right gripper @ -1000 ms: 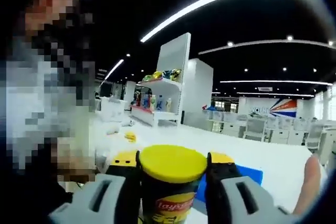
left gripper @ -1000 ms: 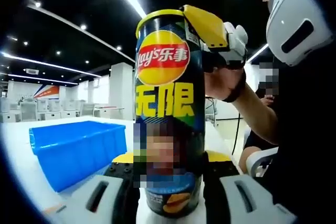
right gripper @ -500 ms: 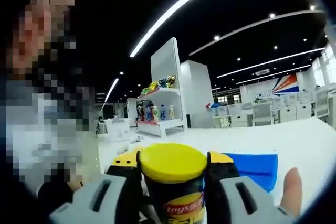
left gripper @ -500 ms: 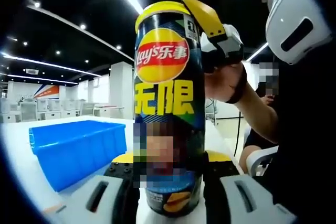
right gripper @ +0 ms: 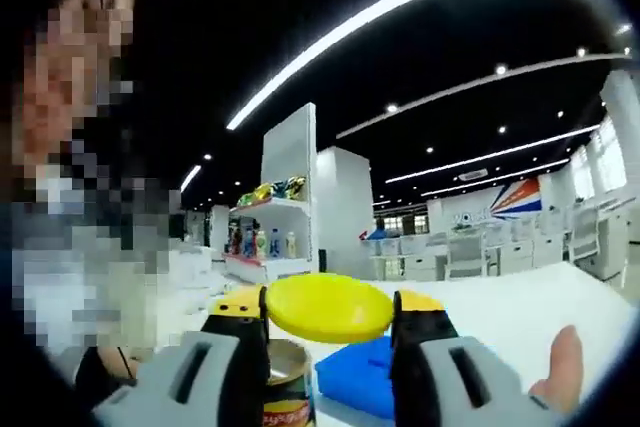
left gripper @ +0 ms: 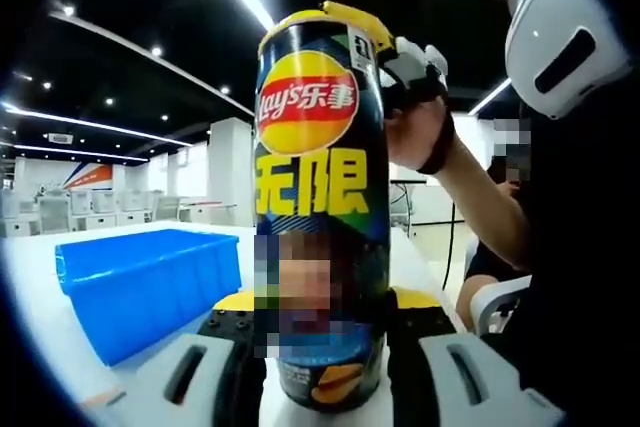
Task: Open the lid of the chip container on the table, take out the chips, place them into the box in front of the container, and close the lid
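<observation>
Yellow plastic lid, round and flat, sits clamped between the jaws of the right gripper in the lower centre of the right gripper view, tilted and lifted clear of the open mouth of the tall dark cylindrical chip container, whose foil-lined rim shows just below and to the left of it. In the left gripper view the same container stands upright in the centre of the frame, its dark body bearing a red and yellow logo and large yellow characters. The left gripper has its jaws closed on the lower part of the container at the bottom centre of the frame. At the container's top right edge in that view, the right gripper appears with its yellow jaw tips at the rim, held by a person's hand whose forearm runs down toward the right edge. A blue rectangular plastic box rests on the white table at the lower left of the left gripper view, beside the container; it shows again at the lower centre of the right gripper view, behind the jaws. A fingertip shows at the lower right of that view.
</observation>
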